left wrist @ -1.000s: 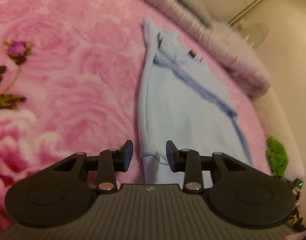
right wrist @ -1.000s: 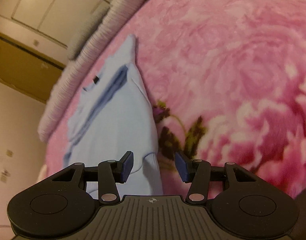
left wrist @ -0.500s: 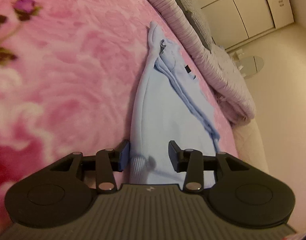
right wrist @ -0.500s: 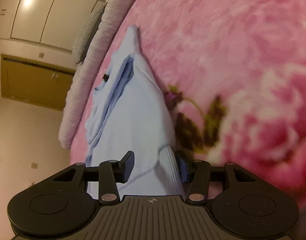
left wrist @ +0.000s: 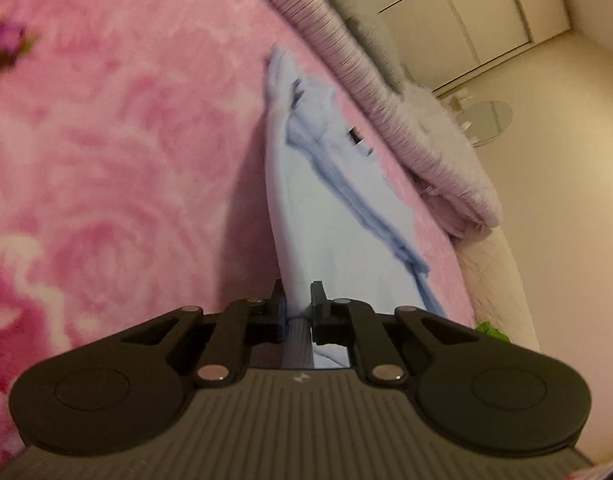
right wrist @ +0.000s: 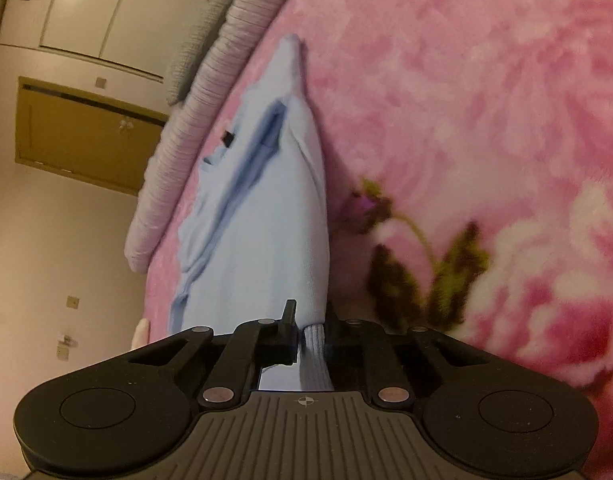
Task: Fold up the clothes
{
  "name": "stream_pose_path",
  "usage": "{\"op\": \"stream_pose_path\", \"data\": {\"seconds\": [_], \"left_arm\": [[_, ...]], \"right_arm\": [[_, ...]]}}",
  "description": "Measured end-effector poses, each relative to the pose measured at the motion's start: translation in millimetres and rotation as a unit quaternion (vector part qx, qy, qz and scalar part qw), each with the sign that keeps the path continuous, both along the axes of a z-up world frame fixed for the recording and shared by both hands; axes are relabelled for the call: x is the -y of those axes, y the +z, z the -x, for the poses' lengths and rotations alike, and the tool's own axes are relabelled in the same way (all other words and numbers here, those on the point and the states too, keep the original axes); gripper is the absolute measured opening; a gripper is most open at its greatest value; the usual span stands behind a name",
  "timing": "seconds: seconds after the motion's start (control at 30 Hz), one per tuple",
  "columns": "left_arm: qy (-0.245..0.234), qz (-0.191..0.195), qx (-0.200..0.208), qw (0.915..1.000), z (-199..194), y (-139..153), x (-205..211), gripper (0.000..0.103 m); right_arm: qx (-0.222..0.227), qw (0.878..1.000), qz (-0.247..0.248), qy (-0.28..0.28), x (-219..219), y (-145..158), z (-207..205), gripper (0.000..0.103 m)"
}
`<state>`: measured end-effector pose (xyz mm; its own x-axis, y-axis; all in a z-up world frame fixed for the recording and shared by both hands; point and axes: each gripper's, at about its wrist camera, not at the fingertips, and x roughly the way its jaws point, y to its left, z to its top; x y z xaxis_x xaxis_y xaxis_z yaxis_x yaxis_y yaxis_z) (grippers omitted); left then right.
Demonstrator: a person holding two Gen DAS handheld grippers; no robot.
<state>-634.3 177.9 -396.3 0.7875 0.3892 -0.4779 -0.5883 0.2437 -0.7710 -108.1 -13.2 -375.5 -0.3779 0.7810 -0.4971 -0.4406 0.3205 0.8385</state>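
A light blue sweatshirt (left wrist: 330, 208) lies stretched out on the pink rose-patterned blanket (left wrist: 126, 168), its collar end far from me. In the left wrist view my left gripper (left wrist: 296, 300) is closing, and its jaws pinch the ribbed hem at the garment's near left corner. In the right wrist view the same sweatshirt (right wrist: 274, 220) runs away from my right gripper (right wrist: 310, 320). That gripper's jaws are closing too, and they squeeze the ribbed hem at the near right corner. A darker blue fold runs lengthwise down the garment.
A lilac ribbed bolster (left wrist: 346, 60) and a fluffy cushion (left wrist: 446, 140) line the far edge of the bed. Beyond them stand white wardrobe doors (left wrist: 466, 20) and a beige wall. A brown door (right wrist: 82, 136) shows in the right wrist view.
Both grippers went from wide open around the hem corners to pinched on them. Each dipped slightly toward the blanket, and the left one rolled a little.
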Motion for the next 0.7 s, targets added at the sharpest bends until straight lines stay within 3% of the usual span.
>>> {"op": "stream_pose_path", "data": {"seconds": [0.27, 0.4, 0.57, 0.7], "left_arm": [[0.004, -0.048, 0.025, 0.9985, 36.2, 42.3, 42.3, 0.007], [0.017, -0.037, 0.046, 0.9981, 74.4, 44.8, 89.1, 0.007], [0.019, 0.002, 0.042, 0.9989, 117.1, 35.2, 151.5, 0.007], [0.017, 0.011, 0.043, 0.9989, 130.4, 40.9, 173.1, 0.007]], "right_arm": [[0.018, 0.999, -0.045, -0.003, 37.3, 49.3, 25.1, 0.009], [0.011, 0.999, -0.051, -0.016, 81.0, 59.3, 41.5, 0.009], [-0.009, 0.999, -0.039, -0.024, 136.0, 57.0, 70.8, 0.009], [-0.029, 0.999, -0.027, -0.031, 169.3, 53.5, 86.0, 0.009]]}}
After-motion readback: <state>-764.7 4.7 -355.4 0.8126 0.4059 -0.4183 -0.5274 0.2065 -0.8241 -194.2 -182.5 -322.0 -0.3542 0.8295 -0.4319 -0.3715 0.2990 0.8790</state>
